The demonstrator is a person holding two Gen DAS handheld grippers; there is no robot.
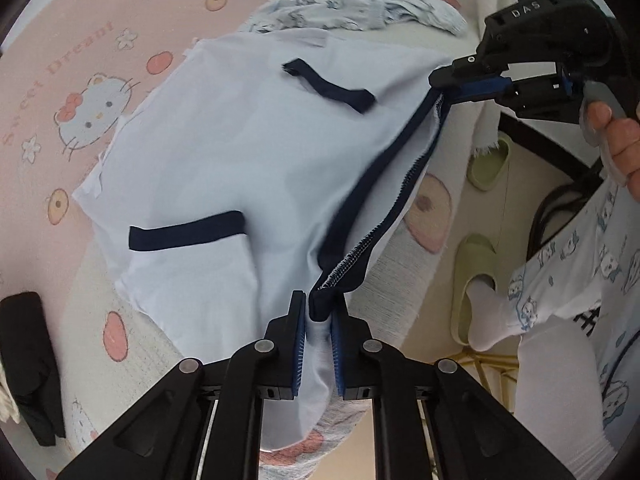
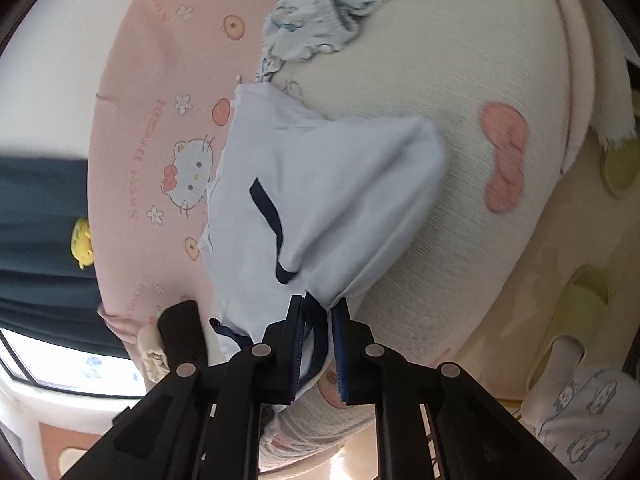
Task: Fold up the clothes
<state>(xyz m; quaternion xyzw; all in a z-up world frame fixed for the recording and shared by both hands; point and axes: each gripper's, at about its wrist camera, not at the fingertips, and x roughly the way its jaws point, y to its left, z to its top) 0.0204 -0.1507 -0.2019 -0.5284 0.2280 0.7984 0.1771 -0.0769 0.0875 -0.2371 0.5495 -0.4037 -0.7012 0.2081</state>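
Landmark: the pink and cream cartoon bedspread [image 1: 100, 60]. The pale blue shorts [image 1: 224, 168] with navy trim hang partly lifted above it, far end resting on it. The left gripper [image 1: 319, 312] is clamped tight on one end of the navy waistband [image 1: 384, 168]. The right gripper [image 1: 444, 84], seen whole only from the left wrist, pinches the waistband's other end, a hand [image 1: 616, 136] on its trigger. The right wrist view shows cloth bunched between its closed pads [image 2: 340, 344] and one navy pocket strip [image 2: 268, 208]; the left shows two. A crumpled printed garment [image 1: 352, 8] lies on the bedspread beyond the shorts. Green slippers [image 1: 476, 280] stand on the floor beside it.
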